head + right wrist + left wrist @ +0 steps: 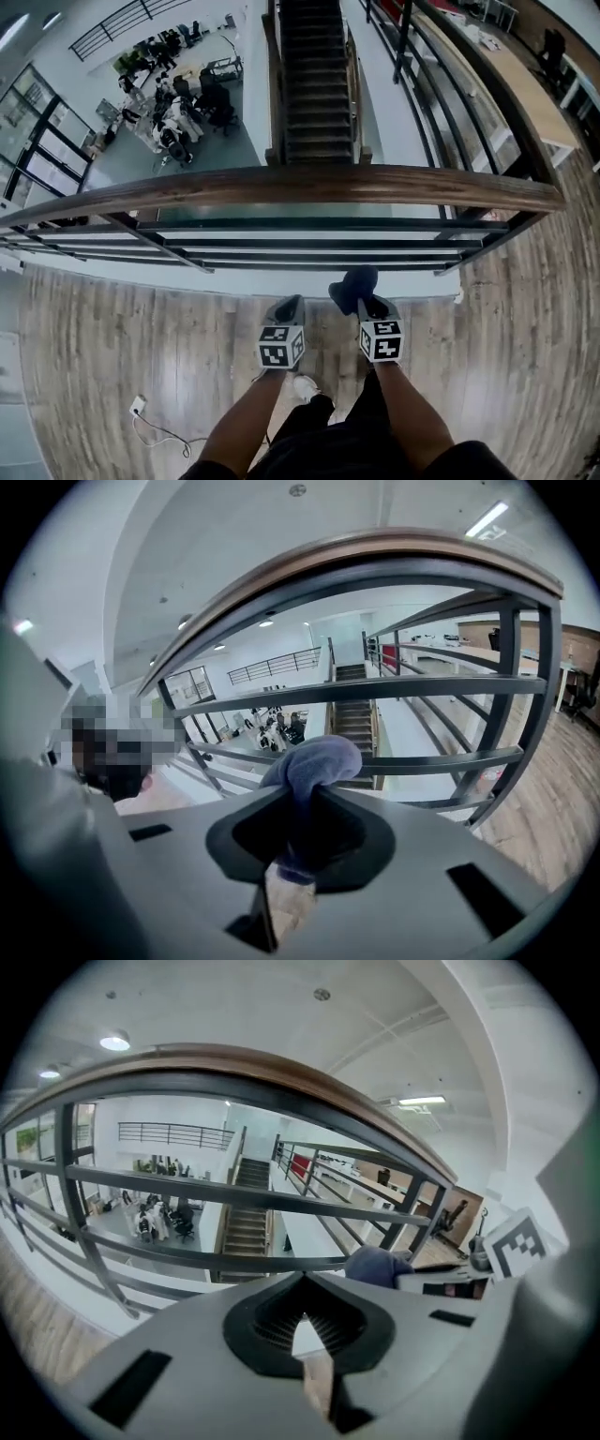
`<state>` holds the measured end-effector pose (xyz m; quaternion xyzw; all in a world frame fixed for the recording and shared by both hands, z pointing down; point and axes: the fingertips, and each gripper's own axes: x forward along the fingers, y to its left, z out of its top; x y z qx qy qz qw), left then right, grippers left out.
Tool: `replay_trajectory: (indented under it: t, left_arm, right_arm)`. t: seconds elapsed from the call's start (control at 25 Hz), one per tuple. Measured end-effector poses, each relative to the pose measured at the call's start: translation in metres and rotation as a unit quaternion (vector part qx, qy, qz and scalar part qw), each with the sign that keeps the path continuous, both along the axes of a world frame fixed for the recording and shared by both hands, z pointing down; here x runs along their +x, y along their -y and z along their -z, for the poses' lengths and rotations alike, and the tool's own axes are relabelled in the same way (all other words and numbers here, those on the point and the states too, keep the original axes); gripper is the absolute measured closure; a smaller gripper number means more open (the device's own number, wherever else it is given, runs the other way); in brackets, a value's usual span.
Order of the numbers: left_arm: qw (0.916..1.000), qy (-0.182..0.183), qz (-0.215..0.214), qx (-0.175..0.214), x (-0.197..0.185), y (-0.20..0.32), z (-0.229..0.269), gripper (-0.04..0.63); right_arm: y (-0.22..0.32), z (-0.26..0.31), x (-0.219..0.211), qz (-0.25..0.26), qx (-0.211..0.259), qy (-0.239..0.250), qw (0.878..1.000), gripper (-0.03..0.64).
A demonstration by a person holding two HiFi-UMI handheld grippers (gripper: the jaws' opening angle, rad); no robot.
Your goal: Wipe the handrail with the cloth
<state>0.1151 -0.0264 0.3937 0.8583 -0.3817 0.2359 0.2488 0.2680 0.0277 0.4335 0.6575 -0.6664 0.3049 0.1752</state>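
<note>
The cloth [314, 761] was bunched and clamped in the right gripper [367, 307], with a wad left sticking out in front, probably to press against the wood. It sat below the handrail [300, 186] and apart from it. The left gripper [286, 311] hung alongside, jaws together on nothing, apparently spare.

cloth [314, 761]: lower end hidden in right gripper [302, 803] | handrail [281, 185]: left end cut off (frame edge)
</note>
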Motion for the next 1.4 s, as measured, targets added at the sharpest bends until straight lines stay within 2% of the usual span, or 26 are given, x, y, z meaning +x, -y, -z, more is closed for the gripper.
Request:
replay_trajectory:
  t: [0.16, 0.36, 0.56, 0.84, 1.08, 1.24, 1.4]
  left_arm:
    - [0.9985, -0.008, 0.053, -0.005, -0.088, 0.01, 0.004, 0.592]
    - [0.9929, -0.01, 0.118, -0.013, -0.167, 0.035, -0.001, 0.592]
    - [0.9863, 0.002, 0.164, -0.022, -0.223, 0.061, -0.012, 0.592]
    - [0.9764, 0.005, 0.215, -0.018, -0.295, 0.097, -0.02, 0.592]
    - [0.9817, 0.029, 0.188, 0.004, -0.359, 0.128, -0.033, 0.592]
    - [0.986, 0.014, 0.166, 0.009, -0.42, 0.155, -0.051, 0.592]
    - [0.9907, 0.005, 0.132, 0.033, -0.464, 0.193, -0.08, 0.592]
  right_arm:
    - [0.017, 0.007, -0.088, 0.033, 0.002, 0.005, 0.999, 0.546]
    - [0.059, -0.001, -0.175, 0.107, -0.003, 0.011, 0.994, 0.546]
    - [0.103, -0.024, -0.244, 0.214, -0.02, 0.0, 0.977, 0.546]
    - [0.161, -0.036, -0.334, 0.265, -0.03, 0.022, 0.964, 0.546]
    - [0.196, -0.045, -0.413, 0.287, -0.022, 0.014, 0.957, 0.546]
    - [0.212, -0.063, -0.47, 0.267, -0.023, 0.007, 0.964, 0.546]
    - [0.242, -0.085, -0.512, 0.222, -0.001, 0.012, 0.975, 0.546]
